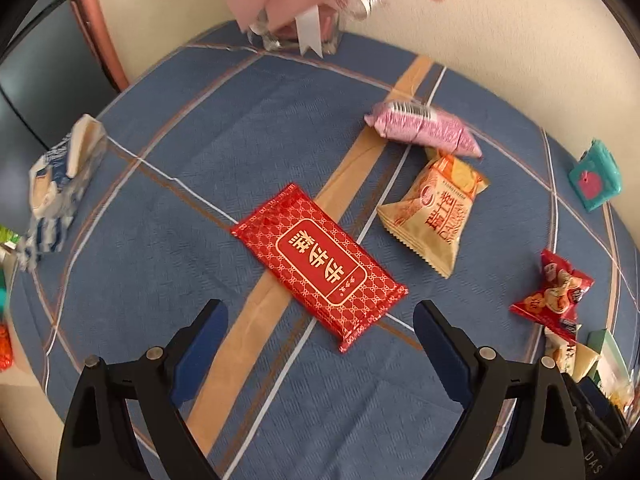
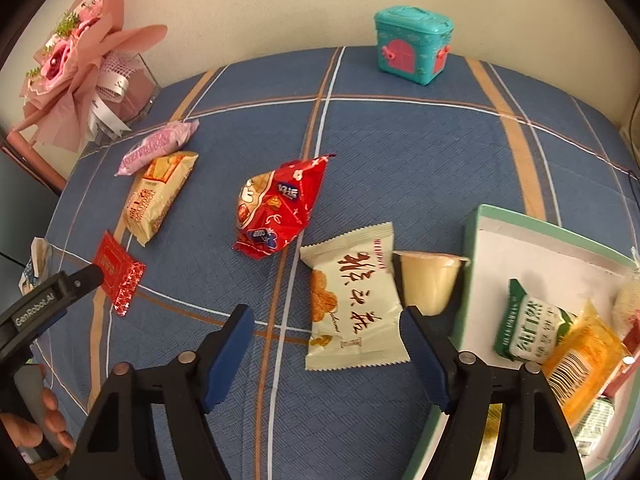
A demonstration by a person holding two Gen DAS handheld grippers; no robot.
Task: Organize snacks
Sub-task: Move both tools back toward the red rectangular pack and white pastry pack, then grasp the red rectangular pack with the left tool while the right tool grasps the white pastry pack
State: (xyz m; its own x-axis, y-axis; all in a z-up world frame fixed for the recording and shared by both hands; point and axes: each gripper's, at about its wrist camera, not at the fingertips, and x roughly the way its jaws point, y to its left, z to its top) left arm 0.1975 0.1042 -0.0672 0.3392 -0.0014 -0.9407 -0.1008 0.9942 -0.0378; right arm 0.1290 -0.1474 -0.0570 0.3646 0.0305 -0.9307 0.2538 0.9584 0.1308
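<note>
Hovering with jaws apart, the left hand-held gripper (image 1: 320, 344) hangs over the red packet (image 1: 318, 265) mid-desk. The right hand-held gripper (image 2: 326, 344), jaws apart too, straddles the white packet (image 2: 354, 300) beside the box (image 2: 474, 240).

Blue cloth (image 2: 400, 140) on the bench, crossed by tan, white and brown stripes. Flat packet (image 1: 320, 266): red with a gold lattice pattern. Crumpled bag (image 2: 280, 206): red, printed with white. Pillow packet (image 2: 354, 300): cream with red script. Wrapped snack (image 1: 424, 128): pink. Small case (image 2: 414, 48): teal with pink doors. Tray (image 2: 520, 222): green rim, white inside.
</note>
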